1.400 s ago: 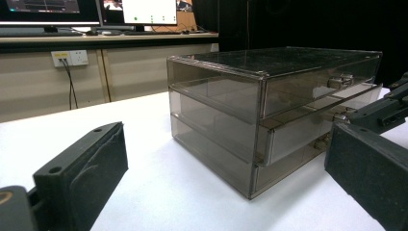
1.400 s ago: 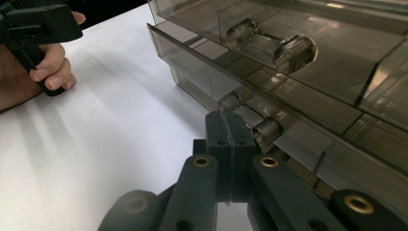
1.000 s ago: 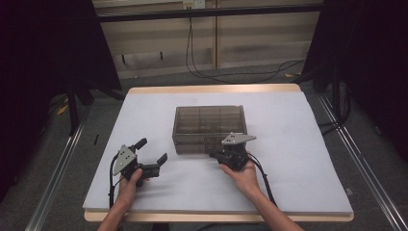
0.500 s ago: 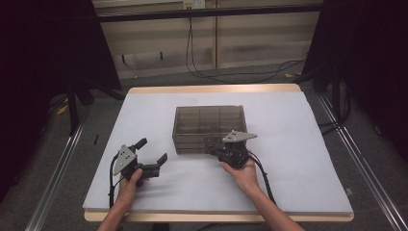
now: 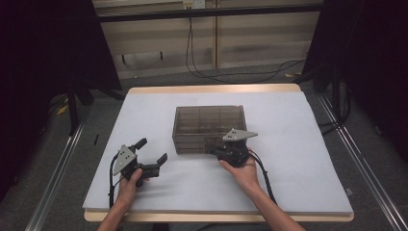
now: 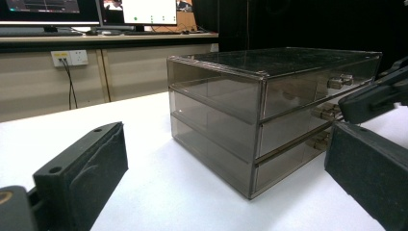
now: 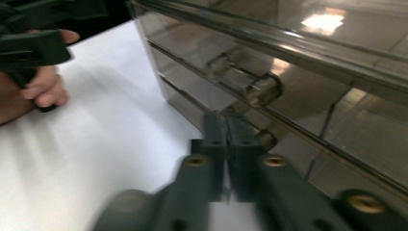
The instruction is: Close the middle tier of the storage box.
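White mat [image 5: 308, 159] covers the bench [image 5: 211, 89]. Black cables [image 5: 202, 57] trail on floor beyond far edge. Monitors [image 6: 96, 6], wall socket [image 6: 70, 57] behind.

Your right gripper [image 7: 225, 126] points at the front of the smoky clear drawer box [image 7: 308, 72], its two black jaws nearly together with only a thin slit between them. Their tips sit at a small knob [image 7: 266, 139] on a lower drawer; whether they pinch it is hard to tell. They have just been opening slightly. Above, a larger knob [image 7: 262, 89] sticks out. At upper left, your other hand [image 7: 33, 89] rests on the white table [image 7: 86, 159].
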Tool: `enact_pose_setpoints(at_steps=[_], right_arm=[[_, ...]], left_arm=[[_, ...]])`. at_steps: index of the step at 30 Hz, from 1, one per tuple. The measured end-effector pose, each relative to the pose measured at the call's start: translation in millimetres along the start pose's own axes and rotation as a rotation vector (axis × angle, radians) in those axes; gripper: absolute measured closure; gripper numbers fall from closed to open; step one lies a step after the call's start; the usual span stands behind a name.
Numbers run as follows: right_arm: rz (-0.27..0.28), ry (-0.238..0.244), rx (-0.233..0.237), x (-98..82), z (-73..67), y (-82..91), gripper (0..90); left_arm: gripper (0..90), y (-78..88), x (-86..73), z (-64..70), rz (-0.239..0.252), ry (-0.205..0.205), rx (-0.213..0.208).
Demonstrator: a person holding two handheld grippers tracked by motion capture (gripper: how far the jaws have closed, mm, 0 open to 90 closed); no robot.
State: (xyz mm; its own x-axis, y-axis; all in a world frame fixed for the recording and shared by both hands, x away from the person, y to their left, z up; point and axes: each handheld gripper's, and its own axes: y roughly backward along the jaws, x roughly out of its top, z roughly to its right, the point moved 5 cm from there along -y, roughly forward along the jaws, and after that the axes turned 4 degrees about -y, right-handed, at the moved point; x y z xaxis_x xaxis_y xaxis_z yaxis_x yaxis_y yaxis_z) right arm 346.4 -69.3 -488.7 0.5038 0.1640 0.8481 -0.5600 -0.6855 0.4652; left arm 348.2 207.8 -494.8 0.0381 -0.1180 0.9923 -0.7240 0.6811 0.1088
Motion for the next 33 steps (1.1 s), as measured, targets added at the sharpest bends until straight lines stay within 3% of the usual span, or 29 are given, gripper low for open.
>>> enact_pose_setpoints(at_steps=[7, 17, 25, 33], right_arm=[[0.029, 0.015, 0.039, 2.2, -7.4, 15.8, 58.4], [0.050, -0.028, 0.021, 4.0, -3.0, 44.0, 33.8], [0.026, -0.065, 0.012, -3.0, 4.4, 62.7, 22.1], [0.043, -0.079, -0.051, -7.4, 18.5, 88.5, 15.2]], left_arm=[[1.2, 0.5, -0.3, -0.3, -0.008, -0.012, 0.005], [1.2, 0.5, -0.3, -0.4, -0.008, -0.012, 0.003], [1.2, 0.2, -0.2, -0.2, -0.005, -0.007, 0.005], [1.2, -0.4, -0.1, 0.0, -0.001, 0.012, 0.007]])
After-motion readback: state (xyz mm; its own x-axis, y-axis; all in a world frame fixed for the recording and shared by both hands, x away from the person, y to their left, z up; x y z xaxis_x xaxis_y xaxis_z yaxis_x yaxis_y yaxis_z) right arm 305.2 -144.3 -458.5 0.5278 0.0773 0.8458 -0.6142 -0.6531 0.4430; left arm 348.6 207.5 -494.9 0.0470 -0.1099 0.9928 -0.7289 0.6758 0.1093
